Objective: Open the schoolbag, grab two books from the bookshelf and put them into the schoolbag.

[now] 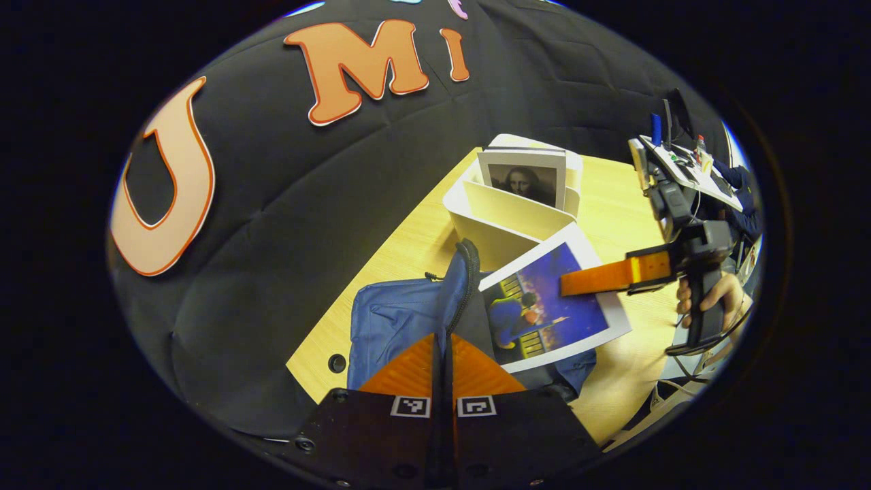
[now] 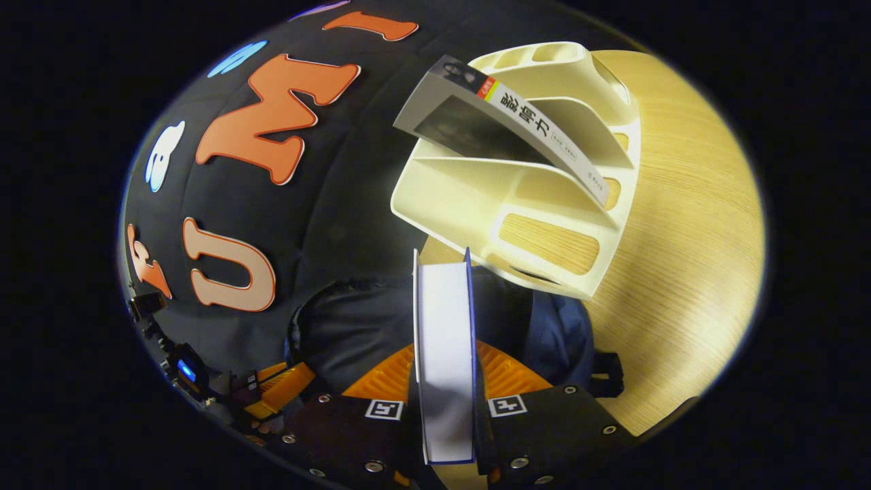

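The blue schoolbag [image 1: 391,320] lies on the wooden table, and my left gripper [image 1: 442,338] is shut on its raised zipper flap [image 1: 466,272], holding the bag open. A book with a blue and purple cover [image 1: 544,309] hangs tilted over the opening, with my right gripper [image 1: 578,282] shut on it. In the right gripper view that book's white page edge [image 2: 446,340] stands between the fingers of my right gripper [image 2: 446,354], above the bag's dark opening [image 2: 354,333]. Behind stands the cream bookshelf [image 1: 507,221] [image 2: 476,197], holding a book with a portrait cover [image 1: 524,178] [image 2: 503,112].
The wooden table [image 1: 633,218] [image 2: 687,231] stretches to the right of the bag and shelf. The black cloth wall runs close along the table's left edge. A hand [image 1: 714,296] holds the right gripper's handle. The left gripper [image 2: 272,395] shows at the lower left of the right gripper view.
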A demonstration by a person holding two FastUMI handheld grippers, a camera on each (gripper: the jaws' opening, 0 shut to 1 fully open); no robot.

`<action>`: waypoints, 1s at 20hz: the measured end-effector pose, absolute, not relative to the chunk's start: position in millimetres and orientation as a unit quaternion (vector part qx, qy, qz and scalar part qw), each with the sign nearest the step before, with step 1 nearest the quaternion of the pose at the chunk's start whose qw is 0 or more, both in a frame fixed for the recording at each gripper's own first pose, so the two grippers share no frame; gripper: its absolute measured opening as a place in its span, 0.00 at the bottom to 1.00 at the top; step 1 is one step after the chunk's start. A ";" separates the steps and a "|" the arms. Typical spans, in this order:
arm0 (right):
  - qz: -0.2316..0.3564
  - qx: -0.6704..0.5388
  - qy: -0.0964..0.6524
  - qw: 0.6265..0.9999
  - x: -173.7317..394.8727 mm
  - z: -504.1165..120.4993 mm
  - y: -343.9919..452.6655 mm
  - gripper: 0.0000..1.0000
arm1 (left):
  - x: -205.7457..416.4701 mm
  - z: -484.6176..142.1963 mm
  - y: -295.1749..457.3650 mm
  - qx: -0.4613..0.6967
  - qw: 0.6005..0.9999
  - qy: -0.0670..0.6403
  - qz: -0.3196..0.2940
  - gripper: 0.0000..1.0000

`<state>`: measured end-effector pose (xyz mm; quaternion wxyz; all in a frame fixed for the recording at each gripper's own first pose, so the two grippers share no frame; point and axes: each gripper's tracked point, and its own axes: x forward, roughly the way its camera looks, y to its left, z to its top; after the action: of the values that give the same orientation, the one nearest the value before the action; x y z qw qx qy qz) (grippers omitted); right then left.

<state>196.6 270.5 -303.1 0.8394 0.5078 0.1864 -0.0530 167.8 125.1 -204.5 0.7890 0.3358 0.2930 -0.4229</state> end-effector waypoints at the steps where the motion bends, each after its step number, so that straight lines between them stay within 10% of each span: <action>1: -0.050 0.512 0.185 0.837 203.0 -306.4 276.9 0.30 | 166.3 -205.1 123.6 0.335 0.786 0.296 -0.426 0.00; 15: -0.070 0.518 0.229 0.821 234.7 -339.4 320.0 0.26 | 166.0 -207.2 120.2 0.330 0.778 0.298 -0.443 0.00; 20: -0.099 0.518 0.295 0.797 222.9 -350.9 319.8 0.64 | 162.5 -209.3 120.5 0.323 0.776 0.303 -0.449 0.00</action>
<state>222.9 319.8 -350.9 0.7968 0.5182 0.2945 -0.0990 162.5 120.5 -209.3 0.7756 0.3232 0.3033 -0.4494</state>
